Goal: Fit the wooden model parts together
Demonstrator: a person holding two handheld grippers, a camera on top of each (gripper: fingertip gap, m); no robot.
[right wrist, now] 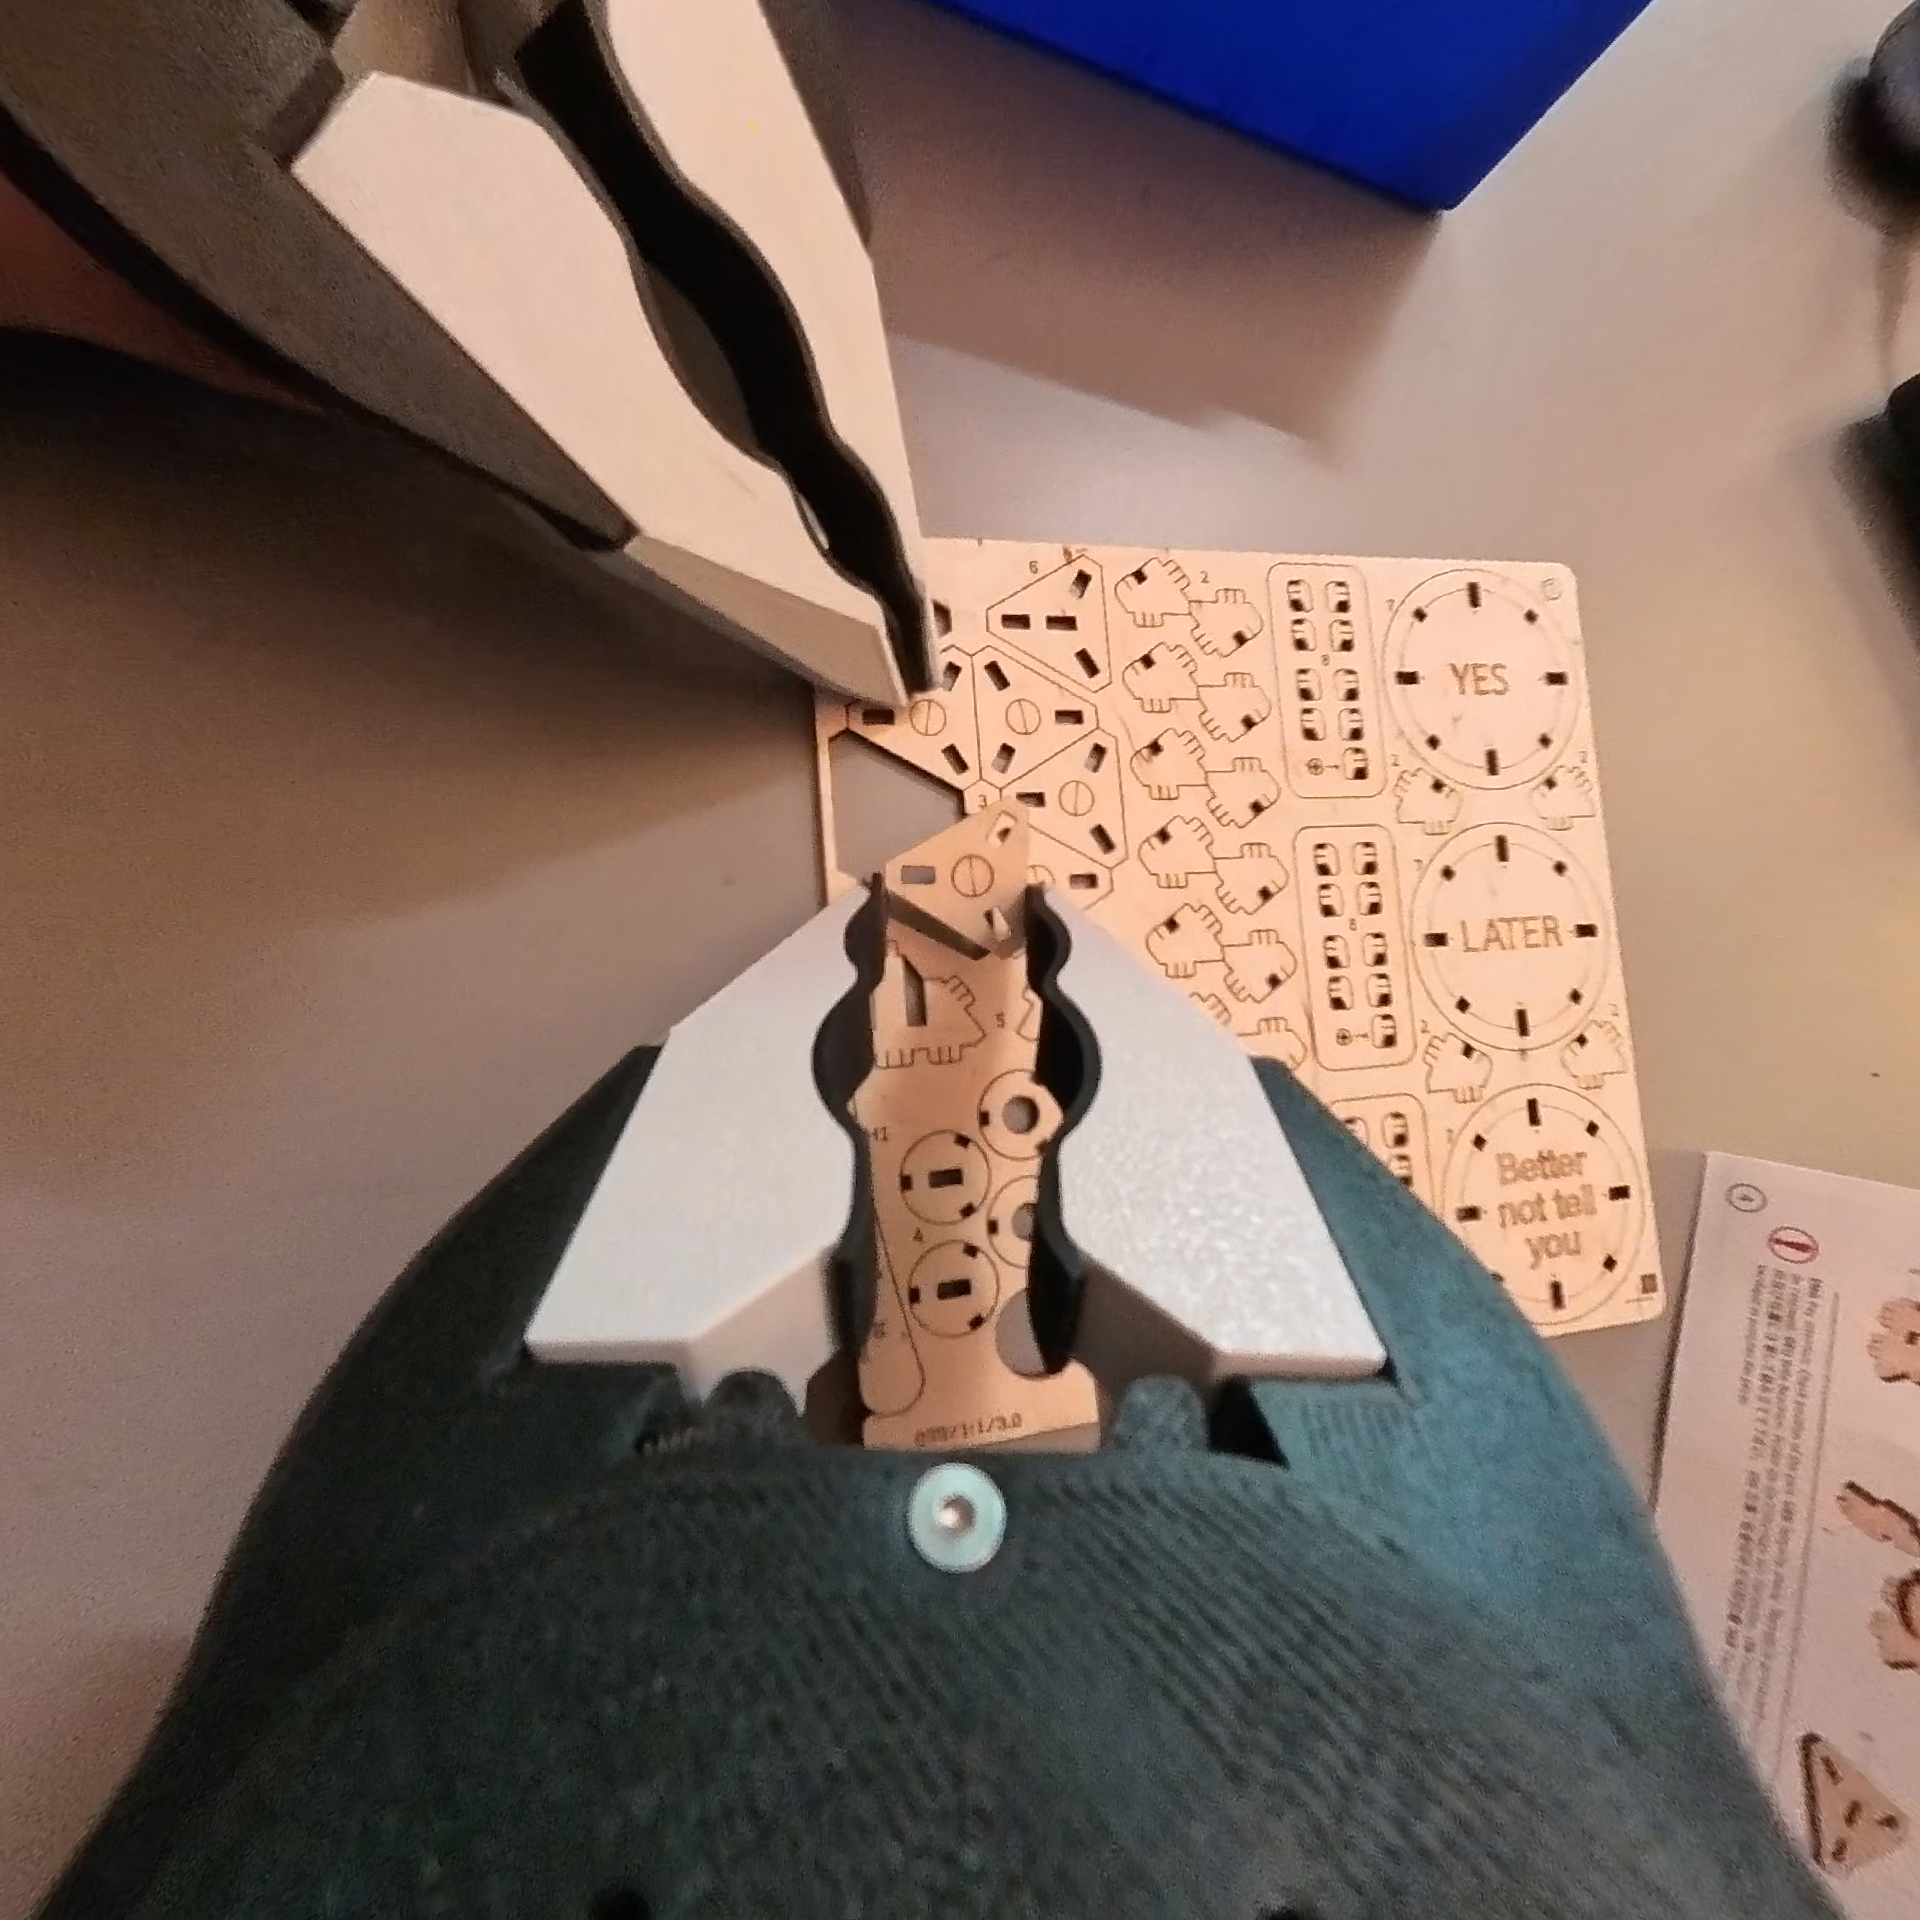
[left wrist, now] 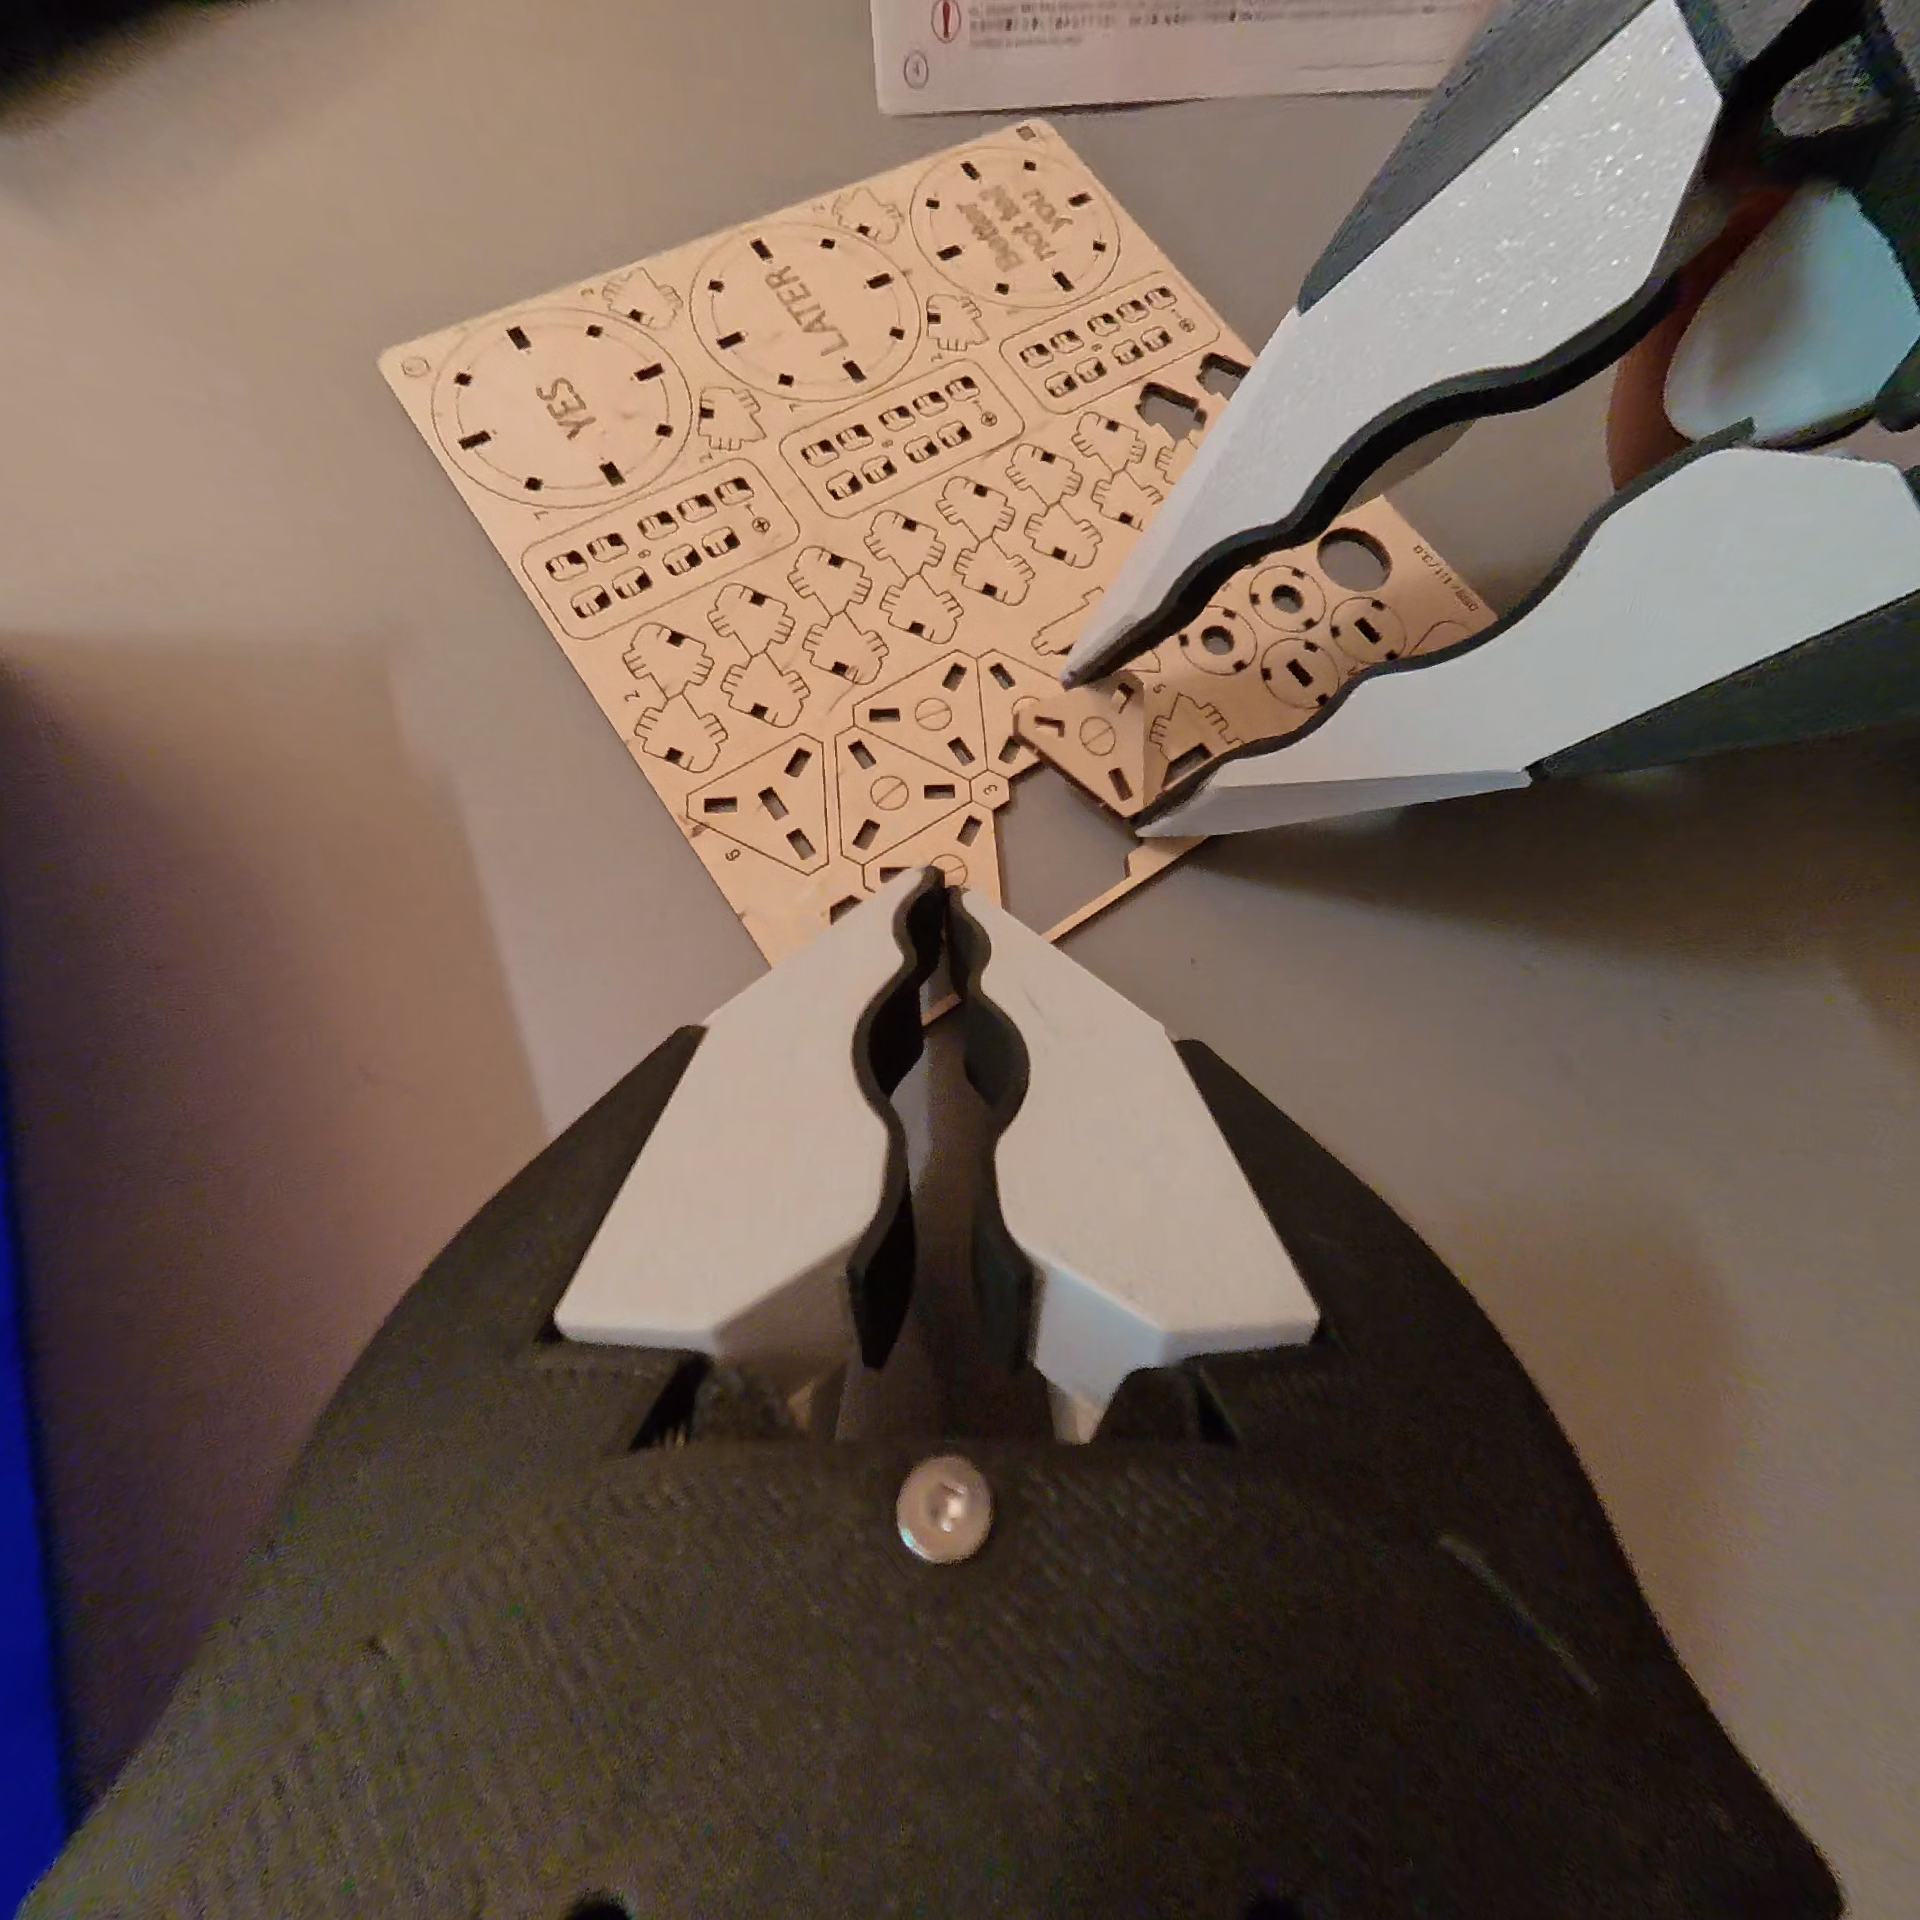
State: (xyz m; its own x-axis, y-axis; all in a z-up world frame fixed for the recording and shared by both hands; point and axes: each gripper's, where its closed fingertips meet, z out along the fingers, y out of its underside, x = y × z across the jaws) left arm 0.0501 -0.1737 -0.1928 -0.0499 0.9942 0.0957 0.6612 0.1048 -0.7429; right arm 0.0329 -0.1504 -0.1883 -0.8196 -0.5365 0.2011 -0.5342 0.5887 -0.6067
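Left wrist view: the far left edge is taken up by a blurred blue strip and a dark patch that cannot be identified. The left gripper [left wrist: 940,894] is seen with its fingertips met, nothing between them, their tips resting on the near corner of the wooden sheet [left wrist: 790,499], which lies flat on the grey table [left wrist: 260,499]; the sheet's corner under the tips is hidden. To the right, the right gripper [left wrist: 1107,753] is seen with its jaws apart around a loose triangular piece [left wrist: 1091,743], tilted up out of the sheet above a cut-out gap; one pad's contact is hidden by the piece, so pressing cannot be confirmed here. A white paper [left wrist: 1143,52] is cut off by the top edge, and a finger behind the right gripper is only partly visible.

Right wrist view: at upper left the left gripper [right wrist: 920,675] is shown shut, tips down on the sheet's [right wrist: 1351,831] corner. In the middle, the piece [right wrist: 961,883] is held raised and tilted between the right gripper's [right wrist: 954,906] two black pads, both edges touching them. Much of the sheet's near strip is covered by the fingers and gripper body. At upper right a blue object [right wrist: 1351,83] and dark blurred shapes are cut off and cannot be told. At lower right a printed leaflet [right wrist: 1787,1455] is cut by the frame.
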